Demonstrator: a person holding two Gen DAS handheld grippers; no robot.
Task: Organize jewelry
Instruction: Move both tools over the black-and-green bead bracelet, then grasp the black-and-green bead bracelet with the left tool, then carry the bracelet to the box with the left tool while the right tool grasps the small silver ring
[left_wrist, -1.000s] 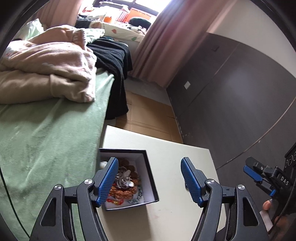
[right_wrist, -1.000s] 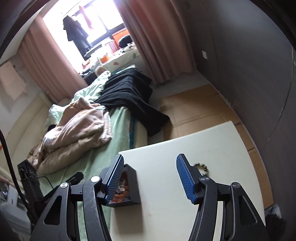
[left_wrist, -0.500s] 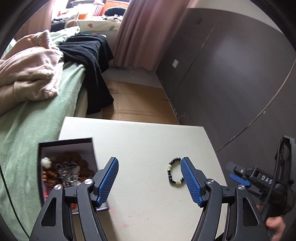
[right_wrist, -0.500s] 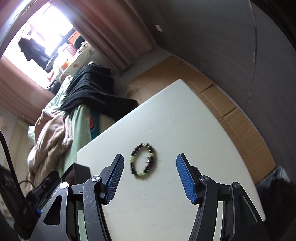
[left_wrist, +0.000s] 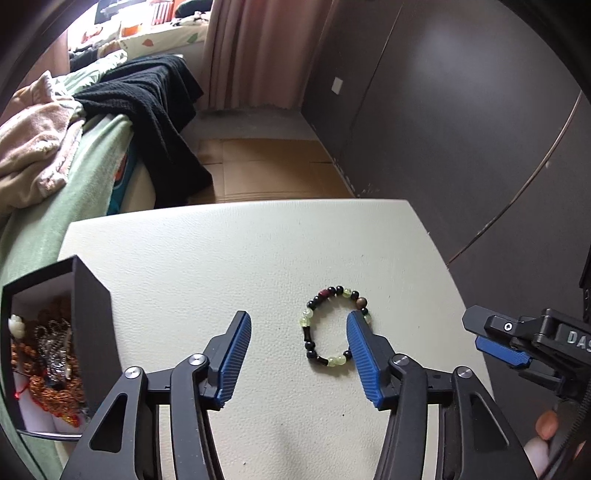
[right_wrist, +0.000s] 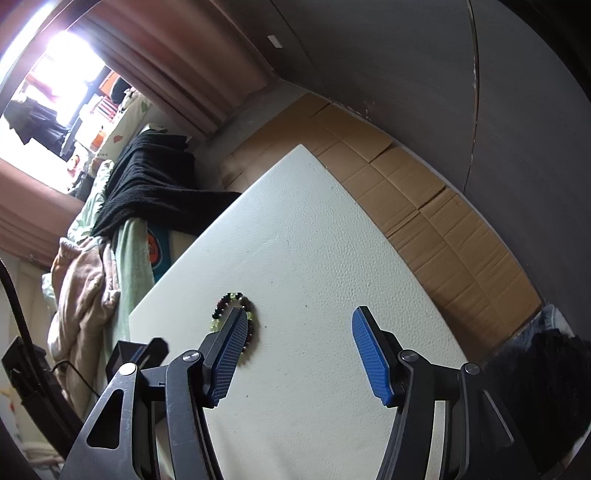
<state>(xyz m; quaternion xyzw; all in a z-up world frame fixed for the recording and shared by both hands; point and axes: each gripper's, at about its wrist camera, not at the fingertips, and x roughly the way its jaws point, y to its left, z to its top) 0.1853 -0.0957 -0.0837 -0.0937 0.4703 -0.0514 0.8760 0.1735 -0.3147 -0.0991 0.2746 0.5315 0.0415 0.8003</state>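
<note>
The left gripper (left_wrist: 299, 325) tilts down over the white table (left_wrist: 221, 258) with its jaws parted at a middling width; they have just been closing, and only part of the beaded bracelet (left_wrist: 334, 325) lies between them, its right arc hidden behind the right blue pad, no pad pressing it. The bracelet lies flat on the table, to the right of the black jewelry box (left_wrist: 92, 325), well apart from it. The box stands open at the table's left edge, and beads and chains fill it. To the right of the bracelet, the left view catches the right gripper (left_wrist: 517, 343) from the side, bearing the letters "DAS" with the rest cut off; fingertips (left_wrist: 546, 424) of the person's hand show below it. The right view shows its own gripper (right_wrist: 299, 325) angled down over bare table, jaws parted at a middling width with nothing between them, the bracelet (right_wrist: 236, 306) half behind its left pad. Only this view shows the cardboard sheets (right_wrist: 424, 184) beyond the table; only the left view looks into the box.
</note>
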